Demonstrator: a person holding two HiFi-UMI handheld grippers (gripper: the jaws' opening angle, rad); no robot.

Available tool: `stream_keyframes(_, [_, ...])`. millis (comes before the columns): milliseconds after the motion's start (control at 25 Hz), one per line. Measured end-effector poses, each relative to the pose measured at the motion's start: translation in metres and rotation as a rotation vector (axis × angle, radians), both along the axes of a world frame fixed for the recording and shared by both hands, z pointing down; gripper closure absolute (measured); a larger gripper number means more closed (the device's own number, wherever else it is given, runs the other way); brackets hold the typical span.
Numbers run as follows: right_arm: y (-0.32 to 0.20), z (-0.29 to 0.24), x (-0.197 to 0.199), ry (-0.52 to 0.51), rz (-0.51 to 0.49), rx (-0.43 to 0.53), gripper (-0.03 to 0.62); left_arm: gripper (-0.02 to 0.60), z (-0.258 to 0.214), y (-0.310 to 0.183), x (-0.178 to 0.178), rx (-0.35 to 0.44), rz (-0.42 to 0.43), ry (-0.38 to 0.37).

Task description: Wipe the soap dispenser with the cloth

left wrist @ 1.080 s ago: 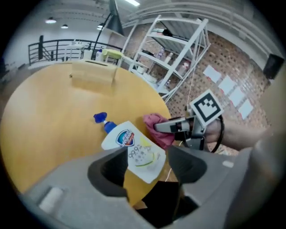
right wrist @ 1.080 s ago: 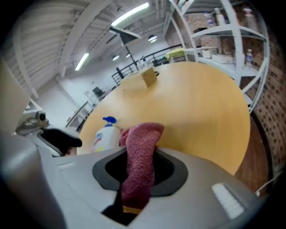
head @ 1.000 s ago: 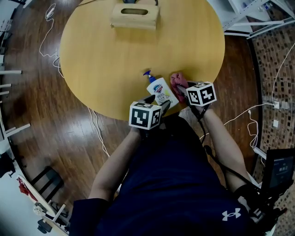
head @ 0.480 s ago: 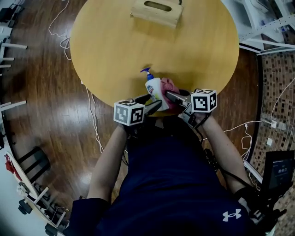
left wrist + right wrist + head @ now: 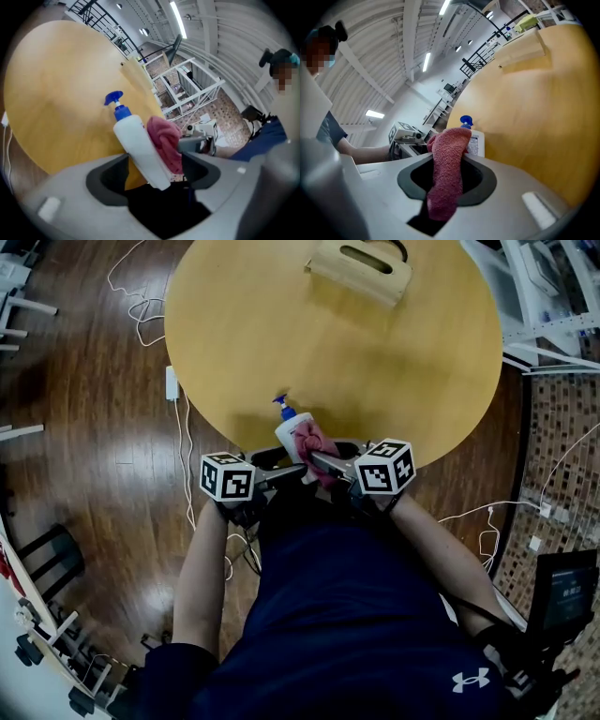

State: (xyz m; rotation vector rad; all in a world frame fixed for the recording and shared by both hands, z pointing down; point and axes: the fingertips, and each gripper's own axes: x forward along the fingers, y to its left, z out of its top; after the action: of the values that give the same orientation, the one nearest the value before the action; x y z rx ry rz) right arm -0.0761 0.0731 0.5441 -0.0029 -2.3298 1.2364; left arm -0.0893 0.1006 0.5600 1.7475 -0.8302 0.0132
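Our opening left tool [image 5: 152, 161] brackets the soap dispenser [image 5: 138, 140], likely steadying it for the pink cloth [image 5: 449, 145] our right tool [image 5: 447, 178] clamps.

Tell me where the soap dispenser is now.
In the head view the soap dispenser is at the table's near edge, between the opening jaws of the left hand-held gripper, the pink cloth against its right side.

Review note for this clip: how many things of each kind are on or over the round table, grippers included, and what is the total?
Soap dispenser: 1
Cloth: 1
Wooden box: 1
Grippers: 2, the left gripper, jaws opening with the dispenser between them, and the right gripper, shut on the cloth
Total: 5
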Motion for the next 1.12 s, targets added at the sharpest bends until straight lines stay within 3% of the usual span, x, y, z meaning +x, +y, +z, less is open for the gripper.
stream_keyframes(80, [0.005,0.007,-0.003,0.025,0.009,0.0,0.494,0.233,0.01,0.0,-0.008,-0.039,-0.013,-0.056])
stream_keyframes(120, [0.005,0.011,-0.007,0.042,0.022,0.012,0.494,0.267,0.016,0.001,-0.015,-0.062,-0.014,-0.105])
stream_keyframes(320, [-0.022,0.026,-0.012,0.179,0.151,0.154,0.493,0.327,0.022,0.008,-0.041,-0.151,0.007,-0.287])
stream_keyframes(480, [-0.038,0.019,0.007,0.277,0.199,0.21,0.493,0.316,0.016,0.02,-0.046,-0.136,0.143,-0.42])
stream_keyframes(600, [-0.023,0.021,0.011,0.297,0.15,0.207,0.493,0.341,0.02,0.05,-0.031,-0.143,0.365,-0.402])
stream_keyframes(680, [-0.019,0.027,0.016,0.307,0.156,0.193,0.493,0.35,0.019,0.06,-0.01,-0.149,0.462,-0.364])
stream_keyframes(760, [-0.026,0.028,0.023,0.307,0.2,0.187,0.493,0.35,0.009,0.051,0.016,-0.133,0.465,-0.305])
stream_keyframes(960, [-0.075,0.018,0.06,0.347,0.373,0.277,0.493,0.351,0.01,0.005,0.085,-0.119,0.359,-0.124])
stream_keyframes(1040, [-0.096,0.012,0.077,0.37,0.45,0.317,0.493,0.351,0.011,-0.006,0.107,-0.103,0.388,-0.115])
stream_keyframes(1120, [-0.109,0.004,0.088,0.39,0.489,0.368,0.493,0.354,0.003,-0.012,0.114,-0.058,0.434,-0.158])
